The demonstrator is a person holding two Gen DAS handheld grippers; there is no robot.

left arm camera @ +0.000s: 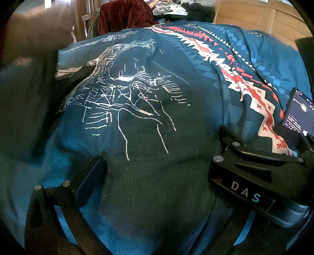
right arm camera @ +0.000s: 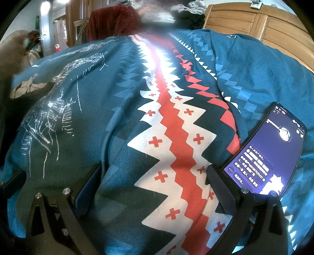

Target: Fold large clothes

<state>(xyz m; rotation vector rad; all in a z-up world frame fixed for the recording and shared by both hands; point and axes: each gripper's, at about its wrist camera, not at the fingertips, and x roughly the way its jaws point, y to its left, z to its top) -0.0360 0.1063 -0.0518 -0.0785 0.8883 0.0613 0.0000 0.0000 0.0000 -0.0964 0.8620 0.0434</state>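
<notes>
A dark teal T-shirt (left arm camera: 137, 121) with a white line print lies spread flat; in the right wrist view it (right arm camera: 51, 117) is at the left. It rests on a teal cloth with a red and white zigzag band (left arm camera: 245, 88) (right arm camera: 176, 141). My left gripper (left arm camera: 157, 166) hovers open just over the shirt's lower part, one finger (left arm camera: 92, 176) showing; the other is hidden behind the right gripper's body (left arm camera: 245, 176). My right gripper (right arm camera: 155, 172) stands open above the zigzag band with nothing between its fingers. A lit phone (right arm camera: 274, 149) is mounted at its right side.
A dark red garment (left arm camera: 125, 17) hangs over a chair at the far edge. Beside it is a pile of mixed clothes (left arm camera: 176, 7). Wooden furniture (right arm camera: 265, 25) runs along the back right. A brown, blurred shape (left arm camera: 35, 39) fills the far left.
</notes>
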